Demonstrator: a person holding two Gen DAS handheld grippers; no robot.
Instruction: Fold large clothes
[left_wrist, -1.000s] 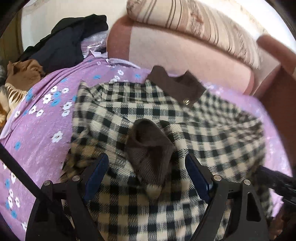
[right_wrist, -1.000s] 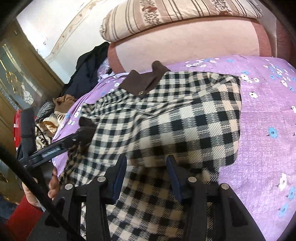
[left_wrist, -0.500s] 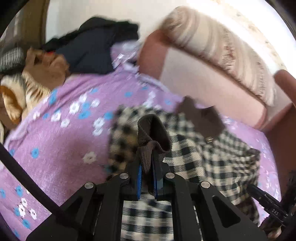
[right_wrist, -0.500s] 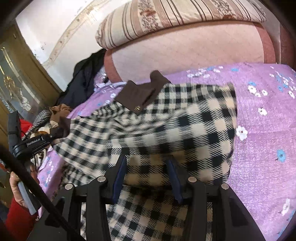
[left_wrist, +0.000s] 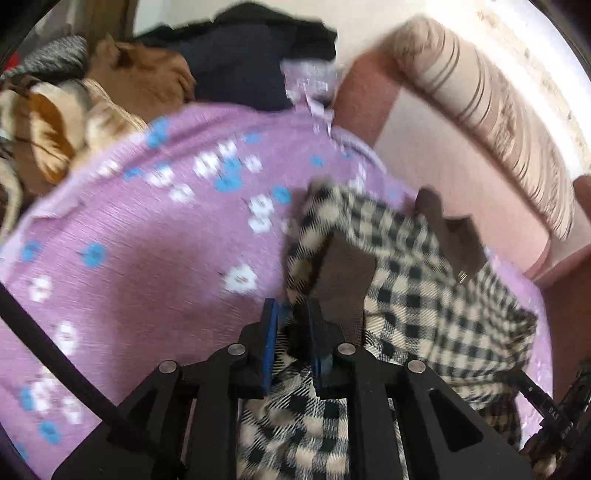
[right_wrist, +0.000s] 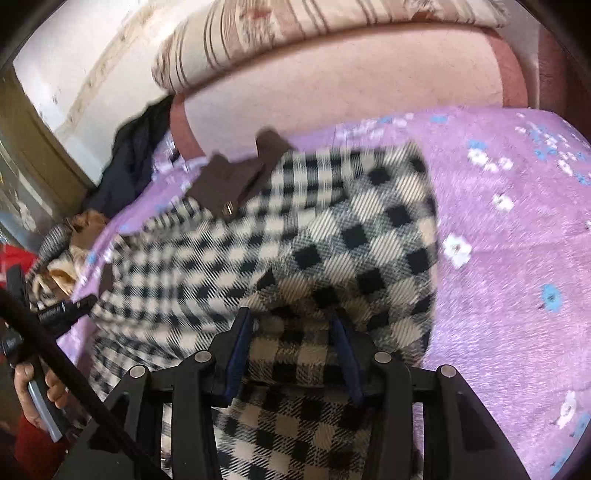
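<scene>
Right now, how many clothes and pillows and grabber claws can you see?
Checked coat: 1
Dark clothes: 1
Brown and tan clothes: 1 heap
Striped pillow: 1
Grabbers: 2, left gripper, right gripper
Total: 6

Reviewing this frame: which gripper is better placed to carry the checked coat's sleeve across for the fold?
Left. The left gripper is already shut on the brown cuff of the coat. The right gripper is open, its fingers astride the coat's body, holding nothing.
</scene>
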